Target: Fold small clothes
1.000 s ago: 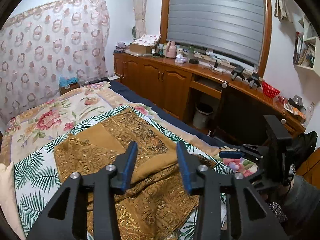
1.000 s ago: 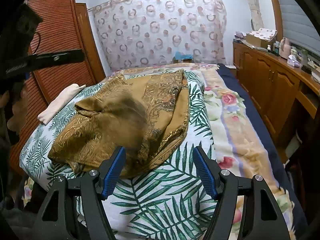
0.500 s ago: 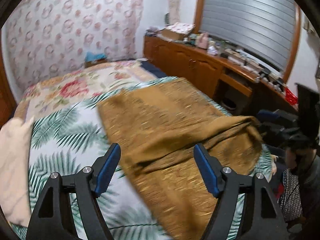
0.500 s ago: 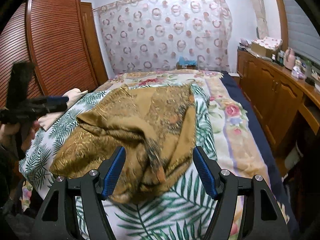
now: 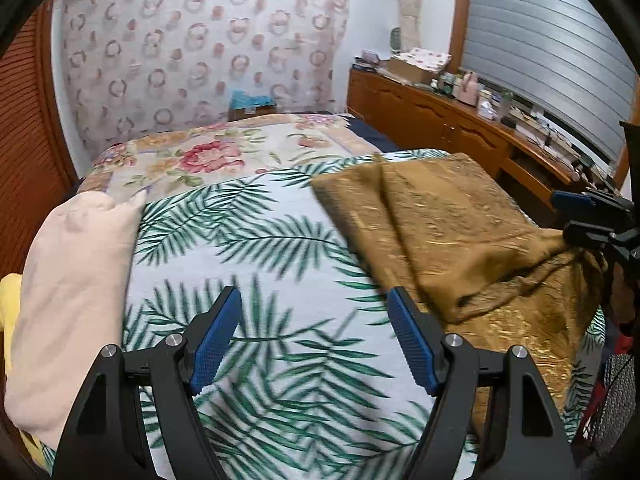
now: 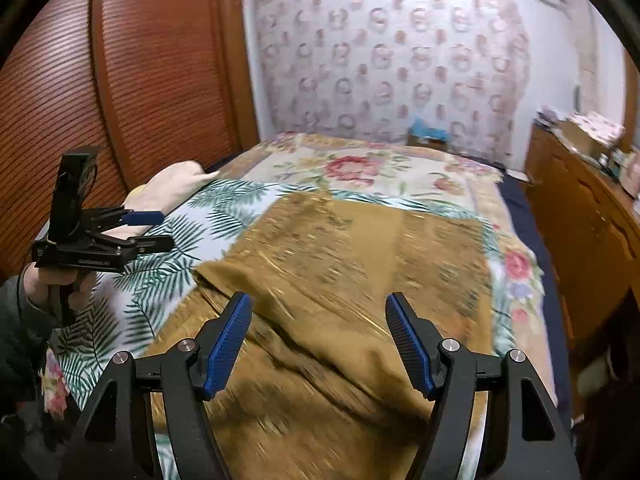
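Both grippers, left [image 5: 314, 336] and right [image 6: 318, 342], were held wide apart and empty above the bed [image 5: 248, 248]; the rumpled gold cloth [image 6: 340, 260] lay there, where a single-layer pinch could drag its fold askew.

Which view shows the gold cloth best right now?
The right wrist view: the gold cloth fills the middle of the frame, spread on the palm-leaf sheet, though blurred. The left wrist view catches it only at the right side, folded over itself and partly cut off near the other tongs.
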The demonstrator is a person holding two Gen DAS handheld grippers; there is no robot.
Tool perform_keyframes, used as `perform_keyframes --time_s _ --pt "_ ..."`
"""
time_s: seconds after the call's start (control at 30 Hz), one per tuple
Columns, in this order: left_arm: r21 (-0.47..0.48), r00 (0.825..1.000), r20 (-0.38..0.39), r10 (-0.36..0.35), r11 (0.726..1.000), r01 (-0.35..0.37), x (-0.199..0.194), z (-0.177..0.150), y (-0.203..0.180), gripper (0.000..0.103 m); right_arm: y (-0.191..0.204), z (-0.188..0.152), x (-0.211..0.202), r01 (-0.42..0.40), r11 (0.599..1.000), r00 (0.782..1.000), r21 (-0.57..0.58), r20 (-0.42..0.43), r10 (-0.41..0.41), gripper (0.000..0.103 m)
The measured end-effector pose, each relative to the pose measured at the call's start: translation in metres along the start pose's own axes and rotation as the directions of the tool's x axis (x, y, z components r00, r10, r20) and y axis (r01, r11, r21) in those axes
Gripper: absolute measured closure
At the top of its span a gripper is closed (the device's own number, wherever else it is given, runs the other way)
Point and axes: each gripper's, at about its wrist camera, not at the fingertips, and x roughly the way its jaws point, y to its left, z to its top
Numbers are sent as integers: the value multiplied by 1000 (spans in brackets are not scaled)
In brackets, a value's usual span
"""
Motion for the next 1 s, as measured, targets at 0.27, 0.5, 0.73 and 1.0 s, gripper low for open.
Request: perform_keyframes --time_s 0.27,0.5,0.73,1.0 --pt "-13 1000 18 -5 1000 5 4 -4 23 27 27 26 68 -95 993 990 -66 -108 88 31" --pt "-17 1000 18 -19 1000 19 8 -9 27 27 41 30 108 -131 987 972 -95 -206 109 31" --pt "0 999 31 -42 999 42 7 -9 23 27 47 28 125 -130 985 963 -115 -249 98 31" --pt "1 999 26 -36 999 36 8 -9 21 27 48 25 126 -133 982 961 -131 -260 95 33"
